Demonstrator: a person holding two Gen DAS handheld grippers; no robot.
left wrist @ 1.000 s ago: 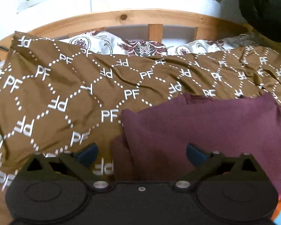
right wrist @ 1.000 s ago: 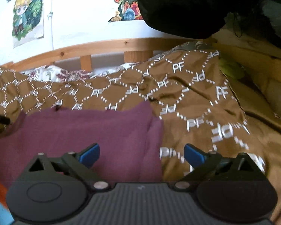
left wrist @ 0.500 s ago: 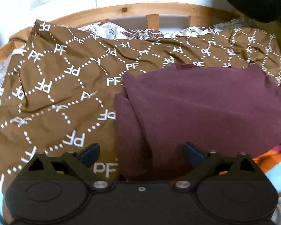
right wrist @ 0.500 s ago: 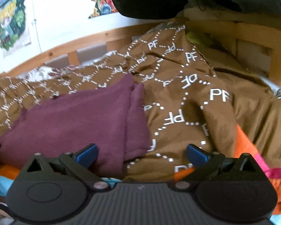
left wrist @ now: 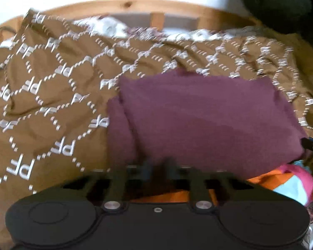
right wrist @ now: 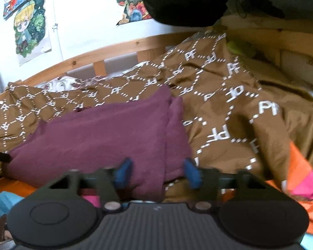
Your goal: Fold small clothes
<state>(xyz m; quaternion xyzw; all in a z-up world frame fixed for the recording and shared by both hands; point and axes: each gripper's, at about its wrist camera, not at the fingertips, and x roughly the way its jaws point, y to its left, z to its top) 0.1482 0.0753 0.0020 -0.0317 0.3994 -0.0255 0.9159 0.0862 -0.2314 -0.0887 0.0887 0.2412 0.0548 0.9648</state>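
Change since half a second ago: both tongs have narrowed; the left tongs (left wrist: 159, 167), wide apart before, now show their fingers drawn close together at the near hem of the maroon garment (left wrist: 208, 123), and the right tongs (right wrist: 156, 171) have closed part of the way.
Left tongs: fingers blurred by motion, nearly meeting over the garment's near edge; whether cloth is pinched between them cannot be told.
Right tongs: blue fingertips (right wrist: 123, 171) still parted, with the near right corner of the garment lying in the gap; not clenched.
Maroon garment: folded to a rough rectangle on the bed, resting on the brown blanket (left wrist: 52, 95); a narrower folded layer shows along its left side in the left wrist view and along its right side in the right wrist view (right wrist: 106, 133).
Brown blanket: printed with white "PF" letters and dotted diamonds, rumpled, covering most of the bed behind and beside the garment.
Near edge: orange, pink and light blue bedding (right wrist: 302, 179) shows below the blanket and garment.
Background: wooden bed rail (right wrist: 89, 57), white wall with cartoon posters (right wrist: 29, 27), a dark bulky item (right wrist: 187, 0) upper right.
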